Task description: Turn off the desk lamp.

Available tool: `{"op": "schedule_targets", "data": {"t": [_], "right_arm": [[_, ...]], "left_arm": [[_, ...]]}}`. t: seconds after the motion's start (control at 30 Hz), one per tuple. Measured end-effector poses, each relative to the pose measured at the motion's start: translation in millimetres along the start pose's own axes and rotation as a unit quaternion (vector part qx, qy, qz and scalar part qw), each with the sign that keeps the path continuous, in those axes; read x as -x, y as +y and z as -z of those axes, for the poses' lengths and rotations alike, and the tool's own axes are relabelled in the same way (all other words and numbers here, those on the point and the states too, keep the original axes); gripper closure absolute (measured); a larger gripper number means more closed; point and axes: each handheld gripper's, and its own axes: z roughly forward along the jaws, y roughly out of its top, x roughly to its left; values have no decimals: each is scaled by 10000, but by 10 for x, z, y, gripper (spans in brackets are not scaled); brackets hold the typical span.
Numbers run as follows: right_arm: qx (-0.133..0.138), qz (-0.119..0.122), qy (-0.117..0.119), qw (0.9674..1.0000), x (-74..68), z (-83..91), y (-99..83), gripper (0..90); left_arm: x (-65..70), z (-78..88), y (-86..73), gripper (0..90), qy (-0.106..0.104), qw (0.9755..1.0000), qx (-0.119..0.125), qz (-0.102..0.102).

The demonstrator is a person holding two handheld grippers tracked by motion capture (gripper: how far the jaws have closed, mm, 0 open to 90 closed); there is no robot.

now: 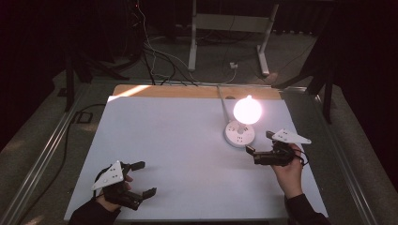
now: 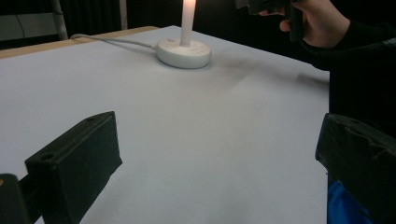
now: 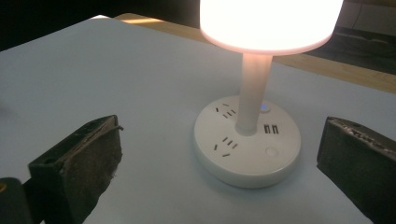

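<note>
Left gripper (image 1: 143, 178) agape on white table (image 1: 178, 154) — lit lamp (image 1: 243, 123) beside right gripper (image 1: 259, 143).

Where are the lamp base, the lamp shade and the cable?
lamp base (image 3: 247, 149), right gripper view, top of the round white disc.
lamp shade (image 1: 247, 109), high view, middle of the glowing shade.
cable (image 2: 112, 40), left gripper view, its run across the table.

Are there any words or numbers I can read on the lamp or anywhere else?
No, there are no words or numbers to read.
The lamp has a round white base with socket slots, two small ports, a little blue light and a round button, but no letters on it.
The white table cover is plain.
</note>
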Motion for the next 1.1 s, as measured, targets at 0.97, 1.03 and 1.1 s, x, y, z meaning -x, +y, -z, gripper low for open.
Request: {"op": "schedule_targets", "data": {"t": [0.97,1.03,1.1], "right_arm": [[-322,-655,-497,9961,399,-416,-41,0],[-327,-643,-510,9961,401,-426,-40,0],[-346,-635,-563,9958,405,-451,-39,11]], "left_arm": [[-2,-4,-1,6,22,10000,-30,0],[0,-4,0,6,8,10000,-21,-2],[-1,-3,0,6,15,10000,-17,13]]}}
